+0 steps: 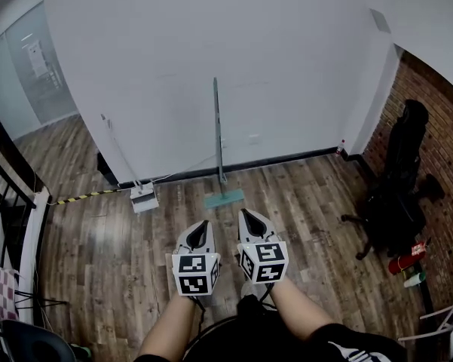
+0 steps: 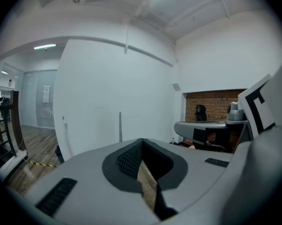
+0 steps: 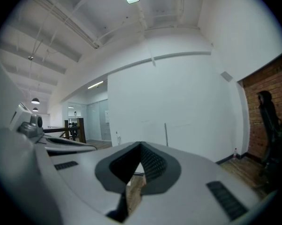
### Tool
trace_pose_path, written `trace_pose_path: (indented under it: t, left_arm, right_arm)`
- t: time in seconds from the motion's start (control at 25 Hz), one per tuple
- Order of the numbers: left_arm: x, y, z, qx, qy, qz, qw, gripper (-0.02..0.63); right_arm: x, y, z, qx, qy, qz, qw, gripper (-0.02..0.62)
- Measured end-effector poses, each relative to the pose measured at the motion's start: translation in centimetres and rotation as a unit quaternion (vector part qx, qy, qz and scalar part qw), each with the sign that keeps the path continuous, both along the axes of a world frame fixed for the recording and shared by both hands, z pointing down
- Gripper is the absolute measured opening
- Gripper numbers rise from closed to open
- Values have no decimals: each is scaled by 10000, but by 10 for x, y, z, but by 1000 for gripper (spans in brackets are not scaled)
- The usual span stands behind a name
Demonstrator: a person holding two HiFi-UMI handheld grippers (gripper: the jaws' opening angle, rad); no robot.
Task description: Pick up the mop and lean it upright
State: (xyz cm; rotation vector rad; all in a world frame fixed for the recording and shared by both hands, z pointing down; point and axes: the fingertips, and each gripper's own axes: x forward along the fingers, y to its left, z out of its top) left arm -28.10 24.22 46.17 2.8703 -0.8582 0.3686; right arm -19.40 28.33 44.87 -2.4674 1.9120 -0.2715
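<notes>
The mop stands upright against the white wall, its thin grey handle (image 1: pixel 217 127) rising from a teal flat head (image 1: pixel 224 198) on the wood floor. The handle also shows as a thin line on the wall in the left gripper view (image 2: pixel 120 126) and the right gripper view (image 3: pixel 165 134). My left gripper (image 1: pixel 202 224) and right gripper (image 1: pixel 246 214) hang side by side close to my body, well short of the mop head. Both are shut with nothing between the jaws, as seen along the left gripper (image 2: pixel 141 140) and the right gripper (image 3: pixel 141 144).
A second white flat mop (image 1: pixel 143 198) leans on the wall to the left, beside a yellow-black strip (image 1: pixel 83 196). A black office chair (image 1: pixel 399 187) stands by the brick wall (image 1: pixel 441 149) at right. A black railing (image 1: pixel 4 194) runs along the left.
</notes>
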Motion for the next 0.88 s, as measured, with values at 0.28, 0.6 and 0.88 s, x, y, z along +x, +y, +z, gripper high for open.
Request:
trace_pose_path:
  t: [0.28,0.6,0.88]
  left_arm:
    - [90,-63,-22,165,-95,-112,9998,-9]
    - [168,-110,-14,63,-145,-240,9996,-9]
    - [198,-138,2,-116,-252,-331,9991,-9]
  right_arm:
    - [88,-68,-21,125,5,-169,9998,12]
    - [166,-114,-12,7,-87,-311,9995,12]
    - [197,-132,-5,-42,-76,-358,9993,12]
